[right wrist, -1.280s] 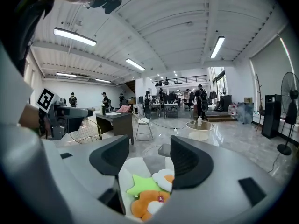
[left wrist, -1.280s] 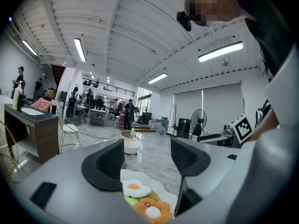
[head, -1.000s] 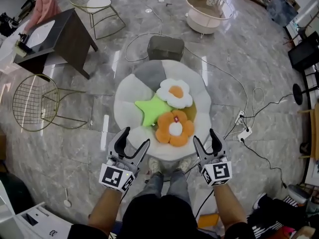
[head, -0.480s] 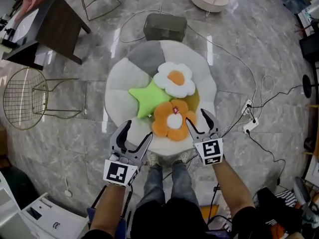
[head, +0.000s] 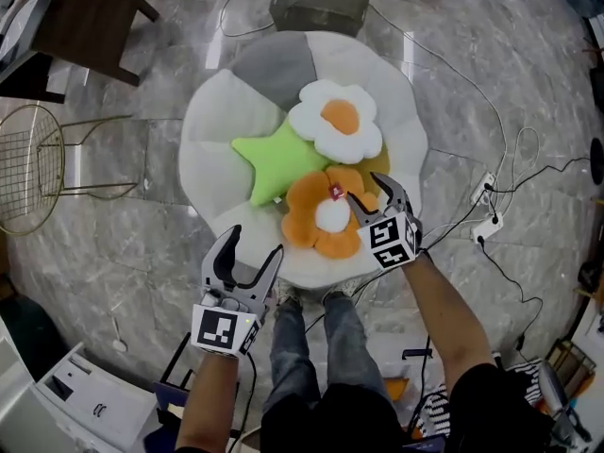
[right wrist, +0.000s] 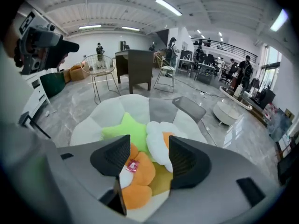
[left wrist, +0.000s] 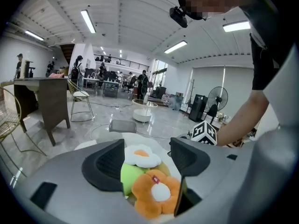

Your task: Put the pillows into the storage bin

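Note:
Three pillows lie on a round white-and-grey floor cushion (head: 222,125): a white flower (head: 337,121), a green star (head: 274,163) and an orange flower (head: 326,223). A grey storage bin (head: 319,3) stands on the floor beyond the cushion. My right gripper (head: 370,192) hangs over the orange flower's right edge. Its jaws have just been closing a little but stand open with nothing pressed between them. In the right gripper view the orange flower (right wrist: 138,176) shows through the gap. My left gripper (head: 255,243) is open at the cushion's near edge, apart from the pillows.
A dark table (head: 80,17) and a gold wire chair (head: 33,168) stand at the left. Cables and a power strip (head: 489,225) lie on the marble floor at the right. A white box (head: 85,404) sits at the bottom left. The person's legs are just below the cushion.
Both grippers have come down toward the cushion. The right one moved forward over the orange flower pillow; the left one stayed at the cushion's near edge.

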`<state>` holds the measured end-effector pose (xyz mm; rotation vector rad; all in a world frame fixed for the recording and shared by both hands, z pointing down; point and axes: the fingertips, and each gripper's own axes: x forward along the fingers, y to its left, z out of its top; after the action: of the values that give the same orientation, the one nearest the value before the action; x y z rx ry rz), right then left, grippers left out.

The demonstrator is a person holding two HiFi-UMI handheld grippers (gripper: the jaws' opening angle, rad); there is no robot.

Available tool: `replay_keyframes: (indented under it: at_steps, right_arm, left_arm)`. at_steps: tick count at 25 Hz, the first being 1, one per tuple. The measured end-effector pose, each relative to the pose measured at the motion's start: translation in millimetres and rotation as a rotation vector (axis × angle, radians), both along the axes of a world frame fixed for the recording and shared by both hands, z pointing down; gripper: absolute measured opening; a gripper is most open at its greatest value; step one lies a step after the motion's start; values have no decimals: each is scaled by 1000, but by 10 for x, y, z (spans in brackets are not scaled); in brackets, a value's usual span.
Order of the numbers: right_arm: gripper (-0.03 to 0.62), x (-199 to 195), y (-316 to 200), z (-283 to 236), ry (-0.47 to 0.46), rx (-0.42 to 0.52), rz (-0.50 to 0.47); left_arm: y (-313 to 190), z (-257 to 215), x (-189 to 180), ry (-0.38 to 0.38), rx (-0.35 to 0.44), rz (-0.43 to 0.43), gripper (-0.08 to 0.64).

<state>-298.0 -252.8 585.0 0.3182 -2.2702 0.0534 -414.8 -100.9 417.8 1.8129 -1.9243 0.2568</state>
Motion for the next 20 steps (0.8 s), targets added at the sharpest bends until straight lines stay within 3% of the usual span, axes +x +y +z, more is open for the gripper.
replay_keyframes:
  at_steps: [9, 20]
  right_arm:
    - [265, -281, -179, 962, 204, 101, -243]
    - [305, -434, -418, 1922, 414, 144, -280]
  left_arm:
    - [237, 485, -92, 25, -69, -73, 325]
    - [749, 974, -178, 69, -138, -196, 324]
